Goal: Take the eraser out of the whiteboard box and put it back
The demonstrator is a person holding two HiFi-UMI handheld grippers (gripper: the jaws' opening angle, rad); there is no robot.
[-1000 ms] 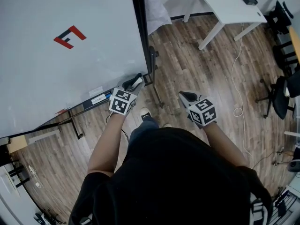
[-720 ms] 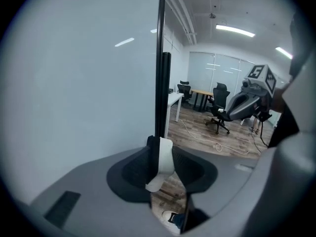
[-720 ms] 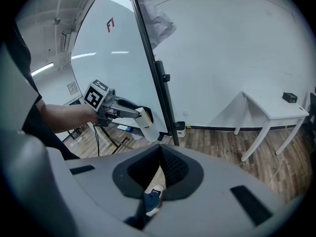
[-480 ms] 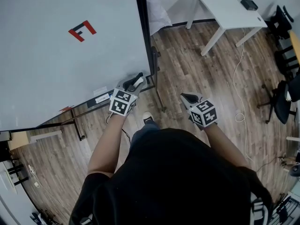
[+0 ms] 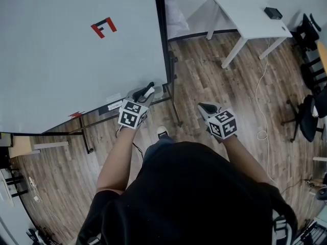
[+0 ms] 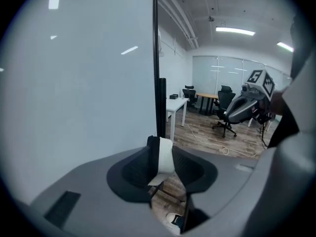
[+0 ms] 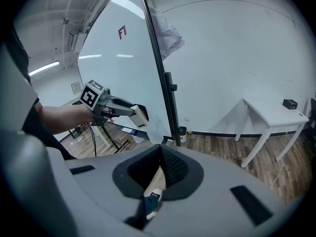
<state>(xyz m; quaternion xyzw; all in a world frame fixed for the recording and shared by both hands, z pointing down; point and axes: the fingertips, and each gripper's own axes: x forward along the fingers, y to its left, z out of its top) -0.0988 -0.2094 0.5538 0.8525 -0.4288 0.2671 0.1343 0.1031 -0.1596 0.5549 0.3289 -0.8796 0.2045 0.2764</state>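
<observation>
One seemingly light, stiff eraser (image 6: pixel 166 157) sits pinched by its flat sides in the left tongs (image 6: pixel 159 151); the right tongs (image 7: pixel 161 157), at three o'clock, are pressed together.

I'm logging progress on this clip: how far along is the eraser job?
Done: the white-and-black block eraser is out, clamped in the left gripper, clear of the dark ledge under the whiteboard. In hand: holding it up beside the board. Left: putting it back. The right gripper is shut and empty.

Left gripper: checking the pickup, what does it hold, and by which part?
The eraser, pinched at its near end between the left gripper's jaws; the rest sticks out.
</observation>
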